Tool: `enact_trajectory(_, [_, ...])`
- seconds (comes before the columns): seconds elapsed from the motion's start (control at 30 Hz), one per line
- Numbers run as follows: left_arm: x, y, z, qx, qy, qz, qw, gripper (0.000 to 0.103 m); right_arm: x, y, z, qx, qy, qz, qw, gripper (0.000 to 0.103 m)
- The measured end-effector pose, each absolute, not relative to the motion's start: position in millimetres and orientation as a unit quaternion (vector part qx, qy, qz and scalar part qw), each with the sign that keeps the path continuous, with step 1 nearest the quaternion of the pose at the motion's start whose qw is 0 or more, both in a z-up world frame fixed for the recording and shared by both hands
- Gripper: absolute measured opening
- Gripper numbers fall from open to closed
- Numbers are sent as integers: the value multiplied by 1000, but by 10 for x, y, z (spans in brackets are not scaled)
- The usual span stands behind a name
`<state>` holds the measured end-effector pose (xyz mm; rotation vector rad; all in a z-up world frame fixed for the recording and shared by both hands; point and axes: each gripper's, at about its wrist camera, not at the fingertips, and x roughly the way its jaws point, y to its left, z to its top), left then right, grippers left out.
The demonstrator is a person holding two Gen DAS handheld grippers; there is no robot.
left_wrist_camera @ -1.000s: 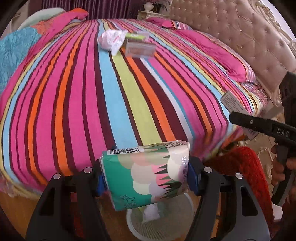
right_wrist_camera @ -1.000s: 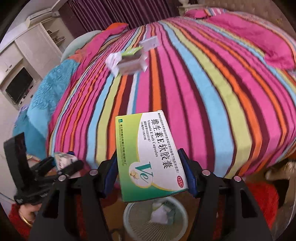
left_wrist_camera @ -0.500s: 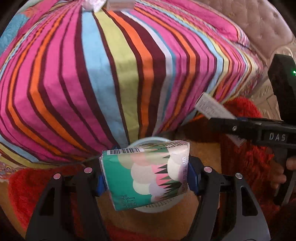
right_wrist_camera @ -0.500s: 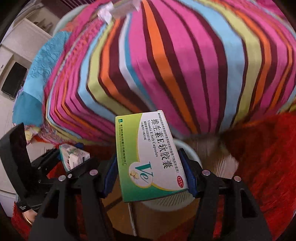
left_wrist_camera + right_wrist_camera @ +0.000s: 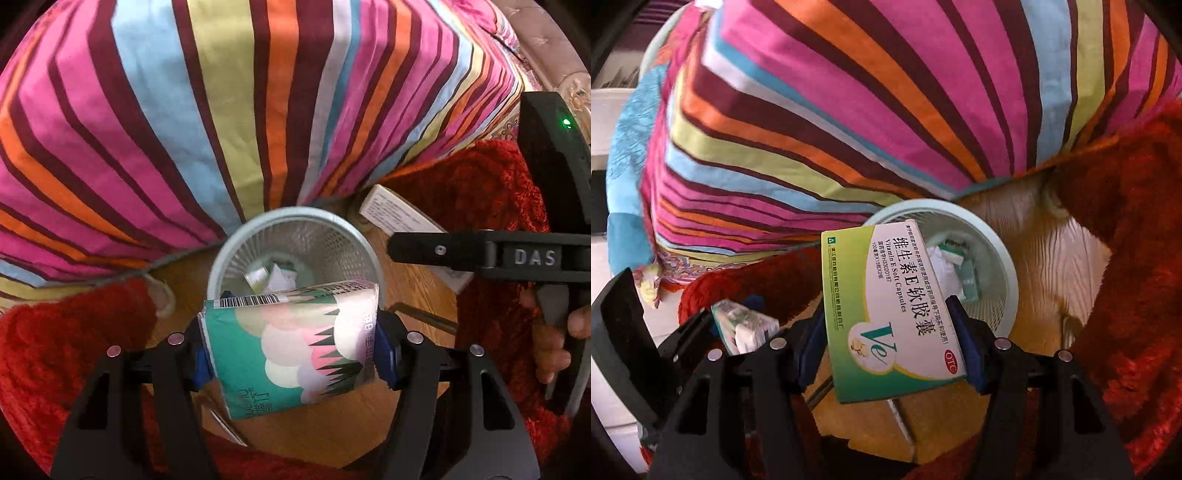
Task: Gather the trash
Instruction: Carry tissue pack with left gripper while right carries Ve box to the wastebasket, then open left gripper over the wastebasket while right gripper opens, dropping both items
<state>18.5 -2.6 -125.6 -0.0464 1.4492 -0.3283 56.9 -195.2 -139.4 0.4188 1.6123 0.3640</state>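
Note:
My left gripper [image 5: 291, 350] is shut on a green tissue pack [image 5: 291, 343] with a barcode, held just over the near rim of a pale mesh wastebasket [image 5: 295, 225]. Crumpled paper and small wrappers [image 5: 273, 277] lie at the basket's bottom. My right gripper [image 5: 886, 332] is shut on a green-and-white medicine box [image 5: 886, 310], tilted over the left rim of the same wastebasket [image 5: 1004, 266]. In the left wrist view the right gripper [image 5: 413, 247] shows at the right with the medicine box [image 5: 391, 214] in it. In the right wrist view the left gripper [image 5: 746, 325] with the tissue pack [image 5: 742, 325] appears at lower left.
A bed with a striped multicolour cover [image 5: 221, 110] hangs down right behind the basket. A red shaggy rug [image 5: 55, 350] lies on the wooden floor [image 5: 1052, 266] on both sides. A person's hand [image 5: 561, 332] grips the right tool's handle. A tufted headboard [image 5: 546, 44] is at upper right.
Both grippers have sunk and tipped downward from over the bed toward the wastebasket on the floor, which now looks larger and sits under both held items. Both grips are unchanged.

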Motion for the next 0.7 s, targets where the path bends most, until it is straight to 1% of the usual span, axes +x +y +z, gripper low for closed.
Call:
enact_trajectory(0.43, [171, -29, -1659, -42, 726, -140, 672, 65, 502, -1836, -1756, 169, 766, 128, 607, 58])
enact_trajectory(0.7, [230, -62, -1905, -53, 755, -139, 639, 65, 534, -1826, -2042, 195, 793, 101, 568, 58])
